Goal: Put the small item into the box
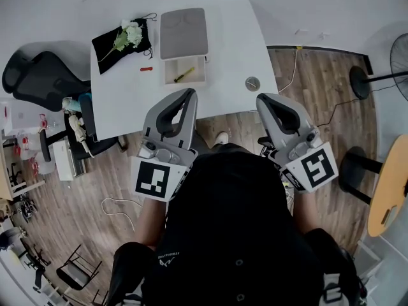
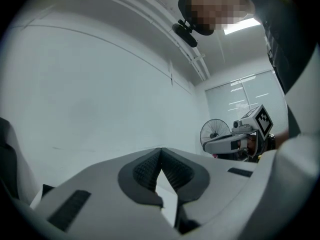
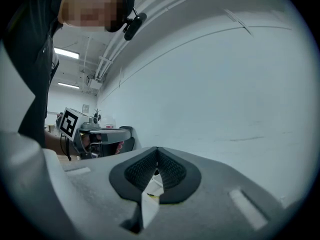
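In the head view a small open white box [image 1: 185, 81] stands on the white table [image 1: 223, 50], with a yellow item [image 1: 184, 75] lying inside it. Its grey lid [image 1: 183, 32] lies just behind it. A small red item [image 1: 146, 69] rests on the table left of the box. My left gripper [image 1: 189, 93] and right gripper [image 1: 261, 99] are held close to my body at the table's near edge, both shut with nothing between the jaws. The left gripper view [image 2: 161, 151] and the right gripper view [image 3: 156, 151] look out at a bare wall.
A black pouch with a white flower [image 1: 124, 40] lies at the table's back left, and a round silver disc [image 1: 253, 83] at its right. A black office chair [image 1: 38, 75] stands left, a fan [image 1: 395, 62] and a wooden round table [image 1: 390, 190] right.
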`<state>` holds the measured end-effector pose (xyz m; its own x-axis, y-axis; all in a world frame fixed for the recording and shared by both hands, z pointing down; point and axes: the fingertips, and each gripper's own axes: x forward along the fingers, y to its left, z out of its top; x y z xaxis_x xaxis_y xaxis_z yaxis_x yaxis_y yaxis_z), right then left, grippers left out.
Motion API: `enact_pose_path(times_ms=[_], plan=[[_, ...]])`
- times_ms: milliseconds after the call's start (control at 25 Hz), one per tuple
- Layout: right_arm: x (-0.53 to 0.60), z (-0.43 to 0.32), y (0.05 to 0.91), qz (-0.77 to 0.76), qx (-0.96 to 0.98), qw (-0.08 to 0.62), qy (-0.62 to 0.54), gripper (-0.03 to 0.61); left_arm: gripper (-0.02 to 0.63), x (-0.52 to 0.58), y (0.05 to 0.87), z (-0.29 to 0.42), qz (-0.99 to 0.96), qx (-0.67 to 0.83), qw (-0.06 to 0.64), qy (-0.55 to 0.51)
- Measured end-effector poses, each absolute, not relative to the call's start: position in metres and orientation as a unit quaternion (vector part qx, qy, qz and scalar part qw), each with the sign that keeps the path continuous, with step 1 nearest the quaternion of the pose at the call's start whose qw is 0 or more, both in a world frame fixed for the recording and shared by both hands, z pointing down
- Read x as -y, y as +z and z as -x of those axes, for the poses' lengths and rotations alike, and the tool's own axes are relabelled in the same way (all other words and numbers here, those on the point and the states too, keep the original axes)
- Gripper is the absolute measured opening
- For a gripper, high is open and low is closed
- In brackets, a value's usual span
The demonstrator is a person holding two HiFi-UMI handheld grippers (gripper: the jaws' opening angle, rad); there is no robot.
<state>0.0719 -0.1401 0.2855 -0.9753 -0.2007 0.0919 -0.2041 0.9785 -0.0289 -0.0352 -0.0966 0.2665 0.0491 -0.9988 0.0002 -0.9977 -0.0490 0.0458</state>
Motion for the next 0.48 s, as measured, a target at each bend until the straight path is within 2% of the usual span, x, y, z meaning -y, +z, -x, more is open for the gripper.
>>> enact_pose_path(times_ms=[200,480], plan=[[0.145,-0.08,0.244,-0.107,0.994,0.014,-0.018,0.002,0.005,0.099,0.226,0.039,-0.73,0.682,-0.049,-0.012],[0.153,-0.099,0.206,-0.14,0.989,-0.016,-0.043,0.002,0.005,0.091,0.198,0.025,-0.734,0.676,-0.062,-0.025]])
